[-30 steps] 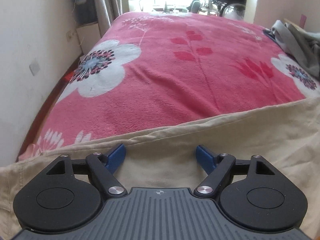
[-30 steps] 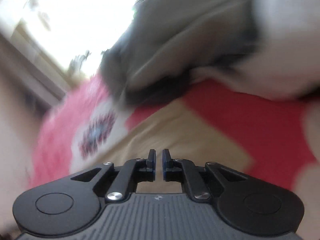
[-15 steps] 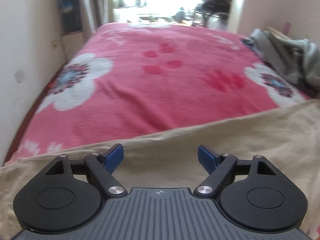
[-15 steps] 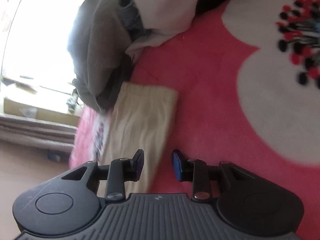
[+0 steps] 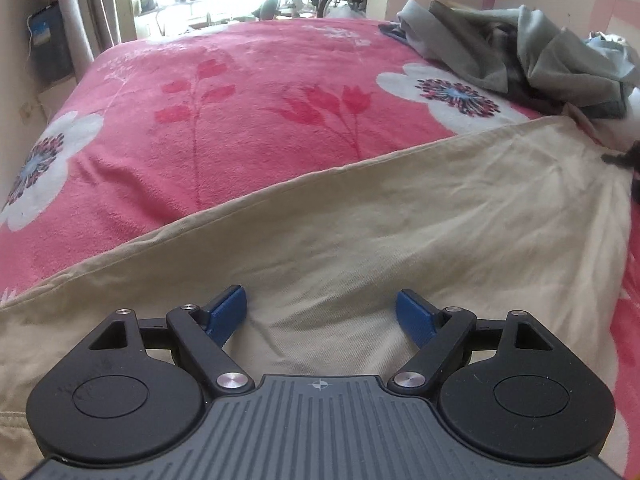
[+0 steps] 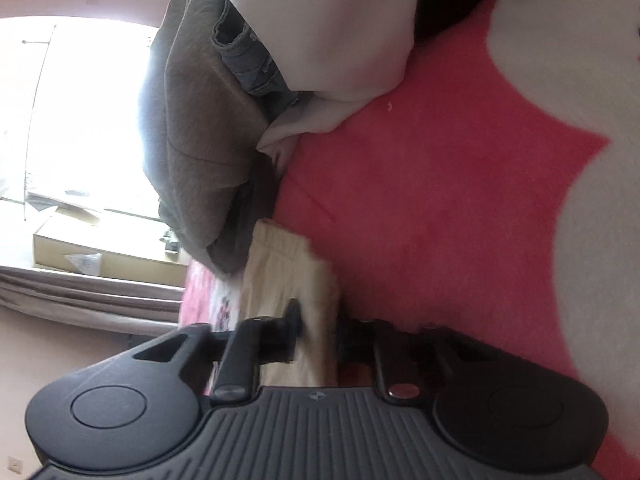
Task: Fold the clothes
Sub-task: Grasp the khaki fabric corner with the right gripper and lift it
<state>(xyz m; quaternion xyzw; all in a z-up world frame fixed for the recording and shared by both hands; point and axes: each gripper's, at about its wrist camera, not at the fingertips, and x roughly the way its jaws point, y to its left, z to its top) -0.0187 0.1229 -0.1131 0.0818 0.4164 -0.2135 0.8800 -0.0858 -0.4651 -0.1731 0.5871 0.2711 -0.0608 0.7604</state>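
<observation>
beige trousers (image 5: pixel 400 216), wrinkled woven cloth

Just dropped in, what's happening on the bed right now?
A person is folding a beige garment spread on the pink floral blanket. The left gripper hovers over the cloth, jaws wide open, gripping nothing. The right gripper straddles the garment's narrow end, jaws apart with cloth between them; blur hides contact. A pile of grey clothes lies beyond.

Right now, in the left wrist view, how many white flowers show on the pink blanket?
2 full ones: a white flower at the blanket's left edge and another white flower at the right near the clothes pile. The beige garment may hide more.
</observation>
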